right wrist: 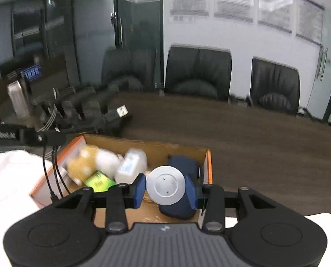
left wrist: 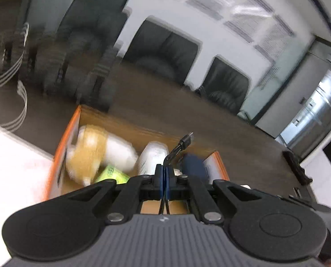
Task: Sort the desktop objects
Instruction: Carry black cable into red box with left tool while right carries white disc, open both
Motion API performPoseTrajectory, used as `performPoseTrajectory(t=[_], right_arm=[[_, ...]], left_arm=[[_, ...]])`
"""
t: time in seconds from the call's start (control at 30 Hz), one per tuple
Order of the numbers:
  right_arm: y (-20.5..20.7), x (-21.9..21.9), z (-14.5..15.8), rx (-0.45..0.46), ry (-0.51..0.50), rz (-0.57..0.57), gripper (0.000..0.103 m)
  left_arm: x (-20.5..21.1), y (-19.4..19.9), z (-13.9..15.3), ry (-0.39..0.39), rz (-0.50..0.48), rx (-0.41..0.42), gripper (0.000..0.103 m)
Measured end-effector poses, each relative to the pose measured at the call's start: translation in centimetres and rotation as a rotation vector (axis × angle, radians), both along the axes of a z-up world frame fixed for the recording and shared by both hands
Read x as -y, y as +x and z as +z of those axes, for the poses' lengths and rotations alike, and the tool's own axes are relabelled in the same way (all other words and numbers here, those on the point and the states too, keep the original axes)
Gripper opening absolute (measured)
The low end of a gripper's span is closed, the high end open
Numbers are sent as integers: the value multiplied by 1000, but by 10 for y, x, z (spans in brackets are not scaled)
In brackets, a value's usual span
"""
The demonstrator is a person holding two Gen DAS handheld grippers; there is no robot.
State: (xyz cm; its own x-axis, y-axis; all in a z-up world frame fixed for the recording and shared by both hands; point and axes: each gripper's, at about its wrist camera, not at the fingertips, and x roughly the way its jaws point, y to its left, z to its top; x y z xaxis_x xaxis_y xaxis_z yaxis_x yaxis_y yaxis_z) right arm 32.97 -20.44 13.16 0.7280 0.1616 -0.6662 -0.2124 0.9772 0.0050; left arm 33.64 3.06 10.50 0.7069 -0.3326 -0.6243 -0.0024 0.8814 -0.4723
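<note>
An orange-edged cardboard box (left wrist: pixel 63 146) (right wrist: pixel 209 166) sits on the table. It holds a yellow-and-white plush toy (left wrist: pixel 94 153) (right wrist: pixel 87 163), a white bottle (left wrist: pixel 151 156) (right wrist: pixel 131 165), a green packet (left wrist: pixel 112 174) (right wrist: pixel 98 181) and a dark blue object (left wrist: pixel 193 165) (right wrist: pixel 181 163). My left gripper (left wrist: pixel 164 170) is shut on a black cable whose plug (left wrist: pixel 186 141) sticks up past the fingertips. In the right wrist view that gripper (right wrist: pixel 54 138) hovers over the box's left edge with the cable (right wrist: pixel 56 173) hanging down. My right gripper (right wrist: pixel 165 185) is shut on a round silver disc (right wrist: pixel 165 185) above the box.
The brown conference table (right wrist: pixel 254 144) stretches beyond the box, with black chairs (right wrist: pixel 197 73) along its far side. Dark equipment and a silver bottle (right wrist: pixel 18 99) stand at the far left. A white cloth or paper (right wrist: pixel 7 189) lies left of the box.
</note>
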Motion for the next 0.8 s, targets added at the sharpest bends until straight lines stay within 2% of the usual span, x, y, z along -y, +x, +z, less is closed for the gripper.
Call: performPoseTrajectory(t=[0.07, 0.17, 0.23, 0.3, 0.4, 0.47, 0.53, 0.6, 0.67, 0.73, 0.77, 0.8], right_arm=[[16, -7, -17, -63, -29, 2, 38], [31, -17, -38, -141, -78, 2, 38], [40, -25, -51, -180, -133, 4, 38], [46, -30, -66, -231, -177, 15, 38], [52, -37, -88, -309, -231, 31, 38], [55, -41, -97, -354, -250, 37, 38], [59, -40, -104, -400, -255, 30, 38], [62, -40, -111, -430, -262, 18, 38], [61, -43, -113, -437, -294, 19, 38], [60, -42, -112, -450, -287, 10, 38], [59, -42, -109, -451, -273, 10, 43], [58, -41, -104, -443, -254, 10, 55]], left_arm=[[-10, 16, -25, -3, 40, -67, 3], [-13, 27, -50, 55, 89, -118, 3], [-8, 32, -60, 101, 83, -145, 3], [-1, 33, -64, 161, 62, -144, 4], [12, 38, -65, 243, 92, -133, 4], [15, 37, -69, 249, 115, -134, 4], [21, 38, -72, 231, 93, -159, 4], [24, 40, -74, 203, 44, -190, 12], [23, 38, -70, 181, -13, -195, 38], [17, 33, -61, 183, -20, -181, 49], [15, 30, -56, 190, -25, -178, 56], [12, 28, -51, 201, -40, -173, 59]])
